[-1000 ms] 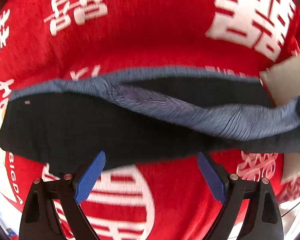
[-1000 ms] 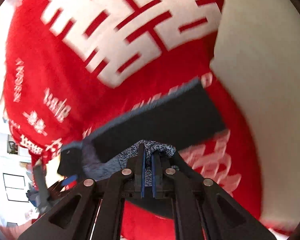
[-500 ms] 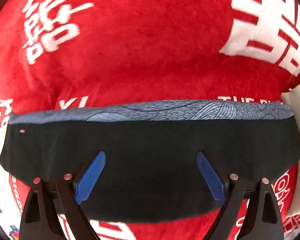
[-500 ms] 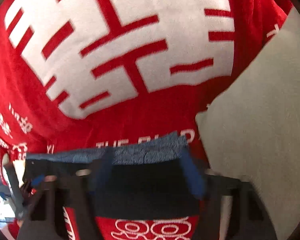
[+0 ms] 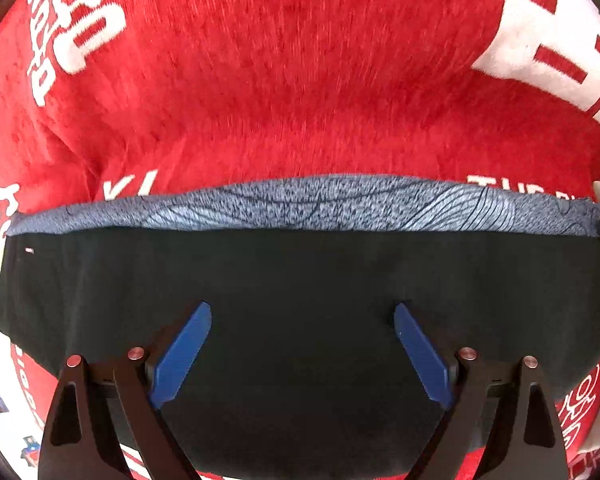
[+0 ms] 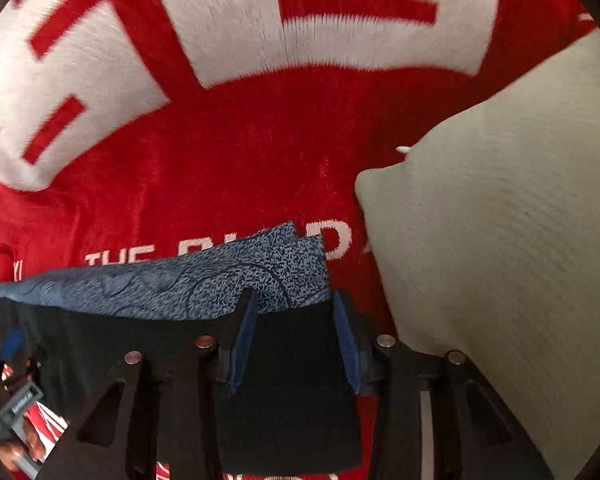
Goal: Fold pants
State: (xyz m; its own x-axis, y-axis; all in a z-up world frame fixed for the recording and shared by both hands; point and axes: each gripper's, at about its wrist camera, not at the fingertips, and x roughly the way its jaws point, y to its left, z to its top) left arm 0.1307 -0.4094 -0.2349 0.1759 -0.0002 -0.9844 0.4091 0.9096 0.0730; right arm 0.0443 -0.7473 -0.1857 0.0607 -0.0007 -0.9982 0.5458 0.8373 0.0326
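Left gripper (image 5: 302, 340) and right gripper (image 6: 294, 332) both gape over the flat black pants (image 5: 300, 280).

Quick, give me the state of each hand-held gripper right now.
Left hand-held gripper: open, holding nothing, over the pants.
Right hand-held gripper: open, holding nothing, over the pants' end.

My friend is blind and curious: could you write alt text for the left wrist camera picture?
Folded black pants with a blue-grey patterned band along the far edge lie flat on a red blanket with white characters. The open left gripper, with blue pads, hovers over the dark fabric.
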